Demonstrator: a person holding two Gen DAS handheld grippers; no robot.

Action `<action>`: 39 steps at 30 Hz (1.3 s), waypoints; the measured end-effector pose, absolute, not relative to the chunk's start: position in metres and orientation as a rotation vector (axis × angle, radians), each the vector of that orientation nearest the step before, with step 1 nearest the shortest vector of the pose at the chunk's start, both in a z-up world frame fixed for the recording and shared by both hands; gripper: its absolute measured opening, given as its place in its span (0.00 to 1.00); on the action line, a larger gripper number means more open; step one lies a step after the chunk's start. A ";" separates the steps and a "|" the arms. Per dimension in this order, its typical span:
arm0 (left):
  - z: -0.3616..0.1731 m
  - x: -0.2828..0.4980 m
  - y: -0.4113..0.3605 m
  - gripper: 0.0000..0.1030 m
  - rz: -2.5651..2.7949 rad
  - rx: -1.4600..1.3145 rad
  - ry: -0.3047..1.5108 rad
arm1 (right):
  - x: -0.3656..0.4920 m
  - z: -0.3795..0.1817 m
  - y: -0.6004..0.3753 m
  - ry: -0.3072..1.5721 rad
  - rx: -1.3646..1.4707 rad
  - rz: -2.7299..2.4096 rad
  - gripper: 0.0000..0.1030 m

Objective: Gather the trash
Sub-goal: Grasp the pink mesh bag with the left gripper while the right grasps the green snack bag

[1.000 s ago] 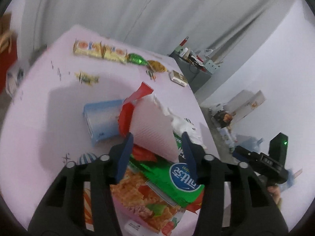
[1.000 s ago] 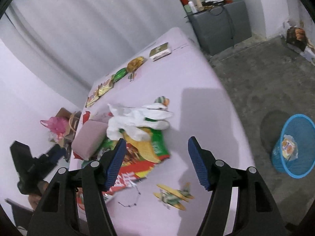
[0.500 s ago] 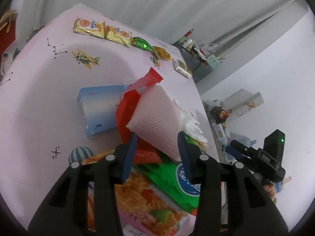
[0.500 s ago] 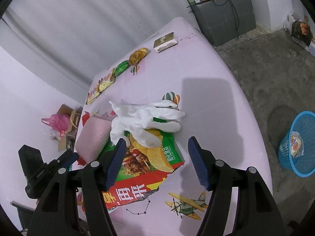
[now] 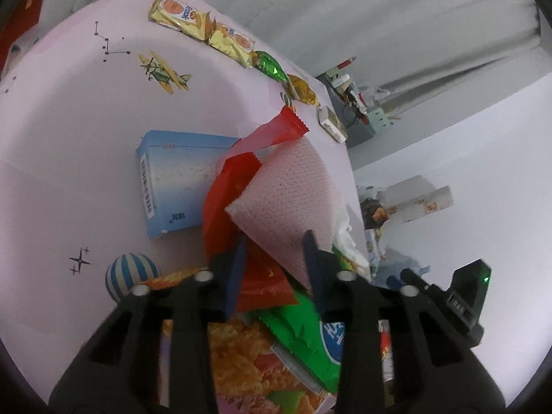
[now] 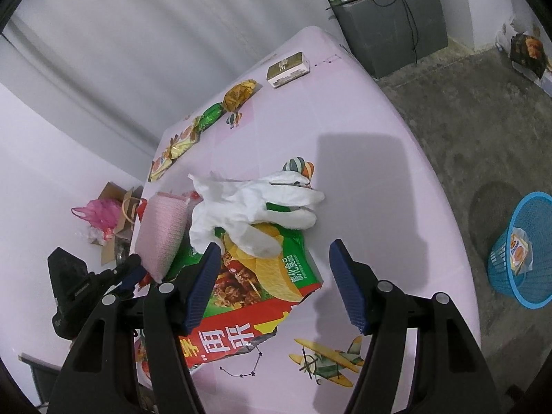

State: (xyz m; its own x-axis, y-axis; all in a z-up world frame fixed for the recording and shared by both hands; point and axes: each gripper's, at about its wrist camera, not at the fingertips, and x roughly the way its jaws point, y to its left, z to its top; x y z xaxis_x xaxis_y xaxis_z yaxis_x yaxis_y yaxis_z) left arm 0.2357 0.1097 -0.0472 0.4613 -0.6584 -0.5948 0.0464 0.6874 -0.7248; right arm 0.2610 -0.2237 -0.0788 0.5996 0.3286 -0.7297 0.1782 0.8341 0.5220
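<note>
left wrist view: the left gripper [image 5: 274,262] has its blue fingers closed in on the lower corner of a pink foam sheet [image 5: 289,189], which rises tilted above the pile. beneath it lie a red wrapper [image 5: 227,207], a green snack bag [image 5: 307,331] and an orange chip bag [image 5: 241,355] – all on the pink tablecloth [image 5: 69,158]. a blue box [image 5: 176,186] lies flat just beside the red wrapper; a row of yellow biscuit packs [image 5: 200,31] sits along the far edge.

right wrist view: the right gripper [image 6: 276,283] stands wide apart and holds nothing (it hovers over the pile's near end). a white glove [image 6: 255,207] lies on top of a chip bag [image 6: 262,276]; the pink foam sheet [image 6: 160,231] stands at the left. a blue wastebasket [image 6: 521,252] stands on the floor – well apart from the table.
</note>
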 end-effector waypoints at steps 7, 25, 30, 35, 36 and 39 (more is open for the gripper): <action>-0.042 0.232 0.108 0.03 -0.522 -0.705 0.970 | 0.268 -0.085 -0.228 0.947 0.647 0.109 0.62; 0.000 0.214 0.096 0.00 -0.585 -0.607 0.813 | 0.325 -0.136 -0.236 1.071 0.840 0.150 0.53; 0.005 0.212 0.095 0.00 -0.594 -0.598 0.796 | 0.330 -0.142 -0.237 1.059 0.868 0.157 0.28; 0.007 0.211 0.095 0.00 -0.601 -0.597 0.783 | 0.324 -0.137 -0.244 1.006 0.920 0.185 0.07; 0.009 0.211 0.095 0.00 -0.603 -0.596 0.778 | 0.321 -0.133 -0.245 0.982 0.924 0.194 0.06; 0.012 0.210 0.095 0.00 -0.610 -0.595 0.763 | 0.315 -0.117 -0.249 0.924 0.931 0.217 0.05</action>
State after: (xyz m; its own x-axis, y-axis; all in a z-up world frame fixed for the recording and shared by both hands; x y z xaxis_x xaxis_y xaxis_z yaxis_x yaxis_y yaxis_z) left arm 0.2097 0.0949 0.0124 0.5725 -0.6888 -0.4447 0.2819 0.6747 -0.6821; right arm 0.3152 -0.2488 -0.1166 0.6121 0.5286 -0.5881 0.2121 0.6067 0.7661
